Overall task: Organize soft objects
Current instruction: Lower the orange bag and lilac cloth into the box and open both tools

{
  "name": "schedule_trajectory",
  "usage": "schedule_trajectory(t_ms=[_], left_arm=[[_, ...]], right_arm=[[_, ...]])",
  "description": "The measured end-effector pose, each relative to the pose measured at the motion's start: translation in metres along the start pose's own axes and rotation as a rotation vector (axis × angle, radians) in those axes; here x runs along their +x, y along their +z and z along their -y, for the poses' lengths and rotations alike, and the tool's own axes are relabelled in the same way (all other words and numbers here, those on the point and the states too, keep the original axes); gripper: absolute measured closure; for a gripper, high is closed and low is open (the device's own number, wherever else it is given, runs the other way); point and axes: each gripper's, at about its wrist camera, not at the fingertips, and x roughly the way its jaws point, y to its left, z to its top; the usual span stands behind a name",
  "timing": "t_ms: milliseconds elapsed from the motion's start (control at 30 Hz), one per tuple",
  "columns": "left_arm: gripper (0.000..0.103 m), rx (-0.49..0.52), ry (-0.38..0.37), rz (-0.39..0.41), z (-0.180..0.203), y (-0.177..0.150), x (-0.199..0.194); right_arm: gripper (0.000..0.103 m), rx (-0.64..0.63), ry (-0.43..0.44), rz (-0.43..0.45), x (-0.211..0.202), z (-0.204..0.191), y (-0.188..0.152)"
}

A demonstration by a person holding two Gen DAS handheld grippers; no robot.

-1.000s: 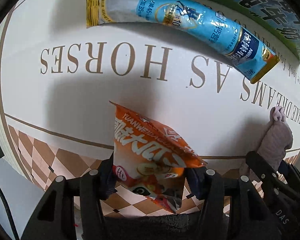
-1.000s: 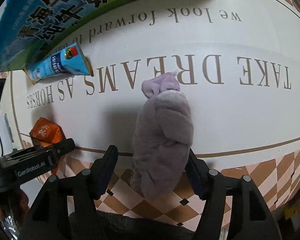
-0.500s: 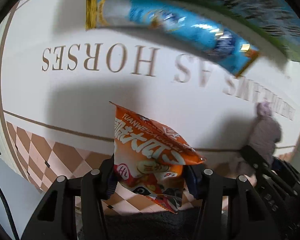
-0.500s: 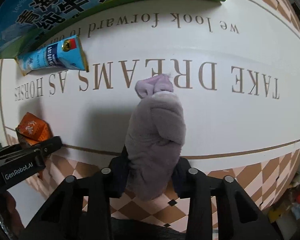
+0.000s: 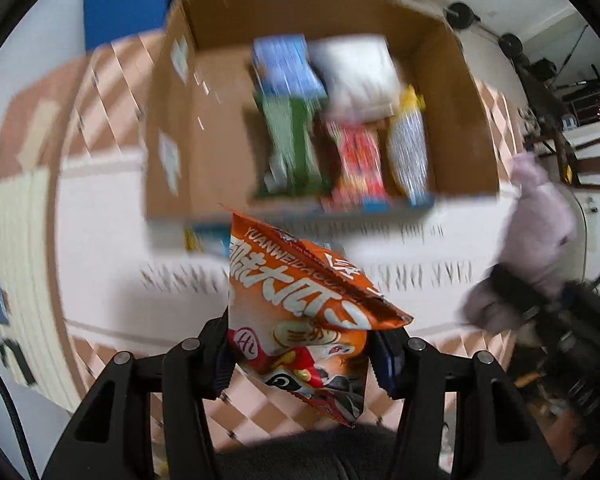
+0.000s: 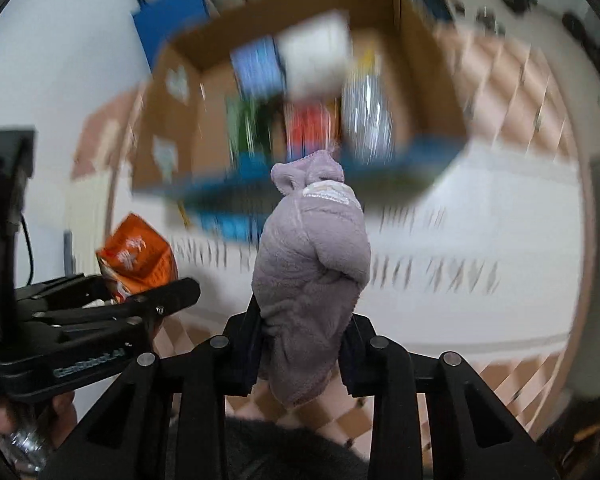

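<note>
1. Pinching an orange snack bag, the left gripper is seen with a finger pressed against each side of the bag's lower half; the bag is held clear of the white mat below.
2. The bag's crimped top edge is pointed away from the camera, and a cartoon face is printed near its bottom.
3. A grey-purple plush toy is clamped by the right gripper, whose fingers are pressed into the toy's soft lower part; over the last second these jaws have been closing on it, and the toy is squeezed narrow between them.
4. The toy's small ears and a sewn label are shown at its far end.
5. A cardboard box is seen open on the mat beyond both held things, blurred by motion.
6. Inside the box, a blue pack, a green pack, a red pack, a white soft bundle and a silvery pouch are laid side by side.
7. From the left camera the plush toy is seen at the right edge; from the right camera the snack bag is seen at the left, so the two grippers are held beside each other, apart.
8. Brown-and-cream checks are printed along the mat's border.
</note>
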Motion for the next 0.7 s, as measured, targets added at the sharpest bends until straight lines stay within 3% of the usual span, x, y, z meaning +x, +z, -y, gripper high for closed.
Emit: schedule_trajectory(t_ms=[133, 300, 500, 700], left_arm=[[0.050, -0.022, 0.077, 0.023, -0.015, 0.036, 0.003], [0.050, -0.023, 0.163, -0.043, -0.030, 0.074, 0.035], [0.050, -0.050, 0.202, -0.136, -0.048, 0.095, 0.073], [0.048, -0.034, 0.211, -0.164, -0.047, 0.100, 0.086]], right_arm=[[0.070, -0.015, -0.140, 0.084, -0.013, 0.005, 0.052], [0.070, -0.016, -0.238, 0.021, 0.024, 0.020, 0.106], [0.070, -0.041, -0.317, -0.079, 0.066, 0.020, 0.129], [0.068, -0.046, -0.341, -0.144, 0.099, 0.023, 0.135]])
